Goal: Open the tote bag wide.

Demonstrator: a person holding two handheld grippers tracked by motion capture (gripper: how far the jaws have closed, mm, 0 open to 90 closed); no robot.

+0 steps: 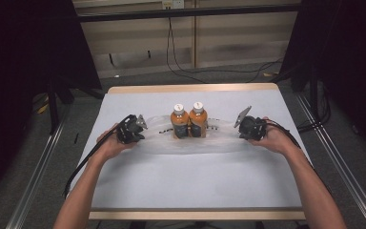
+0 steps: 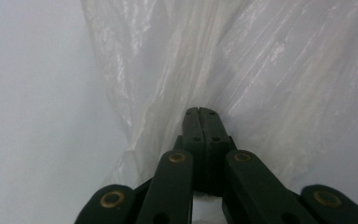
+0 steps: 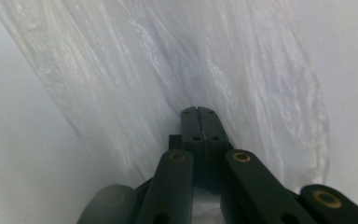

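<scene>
Two bottles (image 1: 188, 120) of orange-brown drink with white caps stand side by side at the table's middle, on a clear plastic bag (image 1: 190, 143) spread flat across the white cloth. My left gripper (image 1: 143, 131) is at the bag's left end, and its jaws are shut on the gathered plastic bag (image 2: 177, 70). My right gripper (image 1: 238, 130) is at the bag's right end, jaws likewise shut on the bunched plastic bag (image 3: 168, 60). Both grippers lie low at the table, pointing inward toward the bottles.
The table (image 1: 190, 191) is covered by a pale cloth with a wooden rim at the near and far edges. Black stands and cables stand on the floor beyond and beside the table. Metal rails run along both sides.
</scene>
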